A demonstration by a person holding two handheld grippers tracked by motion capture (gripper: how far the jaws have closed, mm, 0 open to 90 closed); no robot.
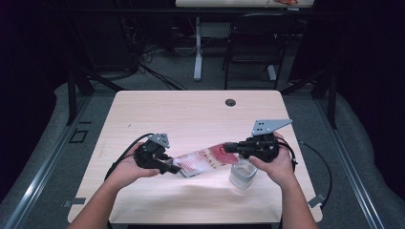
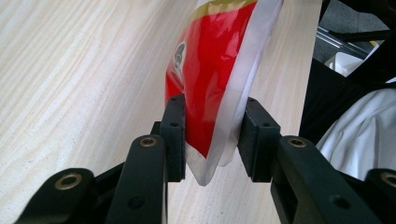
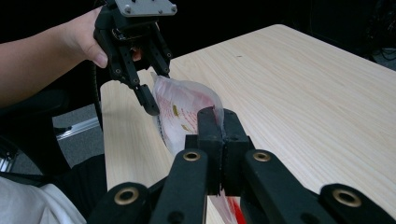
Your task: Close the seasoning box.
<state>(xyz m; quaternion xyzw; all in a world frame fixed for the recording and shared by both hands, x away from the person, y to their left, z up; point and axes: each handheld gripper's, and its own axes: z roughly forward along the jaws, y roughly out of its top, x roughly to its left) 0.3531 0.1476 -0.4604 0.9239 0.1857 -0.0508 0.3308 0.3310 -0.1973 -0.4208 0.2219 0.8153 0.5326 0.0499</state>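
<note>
A red and white pouch point(image 1: 203, 162) hangs above the wooden table point(image 1: 191, 114), stretched between my two grippers. My left gripper point(image 1: 174, 169) is shut on its left end; in the left gripper view both pads press the puffy pouch point(image 2: 210, 84) between them point(image 2: 215, 140). My right gripper point(image 1: 228, 148) is shut on the other end, its jaws pinched flat on the thin pouch edge point(image 3: 182, 112) in the right gripper view point(image 3: 219, 116). That view also shows the left gripper point(image 3: 159, 91) straddling the far end.
A clear plastic cup point(image 1: 242, 174) stands on the table just below my right hand, near the front right. A cable hole point(image 1: 230, 102) sits at the table's far edge. A black chair point(image 1: 253, 43) and another desk's leg stand beyond the table.
</note>
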